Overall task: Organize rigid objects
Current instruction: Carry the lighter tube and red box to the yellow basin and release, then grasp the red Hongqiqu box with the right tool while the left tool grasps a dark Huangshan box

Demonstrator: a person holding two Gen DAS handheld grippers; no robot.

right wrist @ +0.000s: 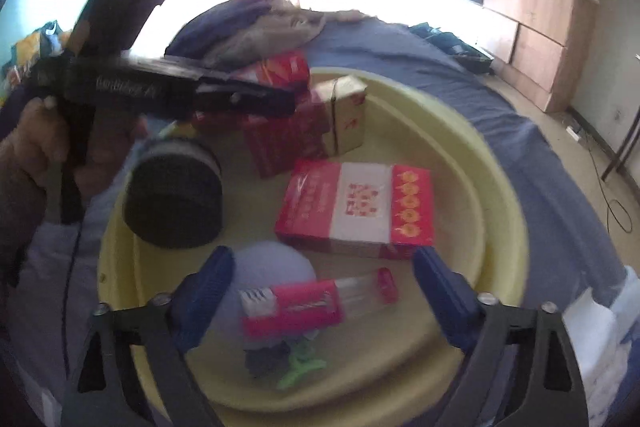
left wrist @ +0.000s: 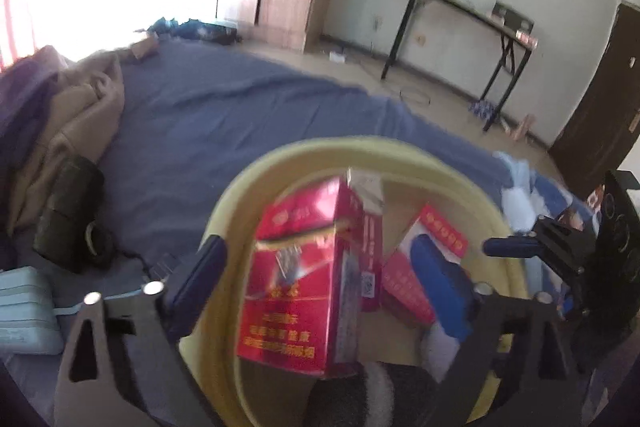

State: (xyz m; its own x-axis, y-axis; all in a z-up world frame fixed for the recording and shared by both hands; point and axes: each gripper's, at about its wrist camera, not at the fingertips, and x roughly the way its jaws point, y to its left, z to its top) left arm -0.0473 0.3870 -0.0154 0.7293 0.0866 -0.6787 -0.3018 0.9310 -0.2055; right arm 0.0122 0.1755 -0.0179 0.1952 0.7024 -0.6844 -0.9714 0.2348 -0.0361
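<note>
A blue bedsheet (left wrist: 224, 115) is spread over the bed, with a heap of tan and dark clothing (left wrist: 72, 107) piled at its far left. A yellow basin (right wrist: 472, 163) is set on the sheet, and its near rim is cut off by both frames.

Inside the basin, a red-and-white carton (right wrist: 356, 207) is laid flat, with gold emblems printed on its red end and red characters on the white band; the writing is too blurred to be read. A taller red carton (left wrist: 296, 283) is stood tilted, with yellow characters across its lower face that cannot be read and a small code square on its side. A gold box (right wrist: 346, 115) is stood upright beside red cartons at the far side. A dark cylindrical container (right wrist: 174, 195) is seen near the left wall. A pale blue round object (right wrist: 272, 271) is partly hidden under a red-and-clear tube pack (right wrist: 316, 301). A green clip (right wrist: 300, 367) is half covered.

The left gripper (left wrist: 326, 277) is held wide apart, with the tall carton between the pads but not pressed. The right gripper (right wrist: 324, 293) is likewise spread, with the tube pack between its pads and no contact seen. White lettering on the left gripper's body is smeared by blur.
</note>
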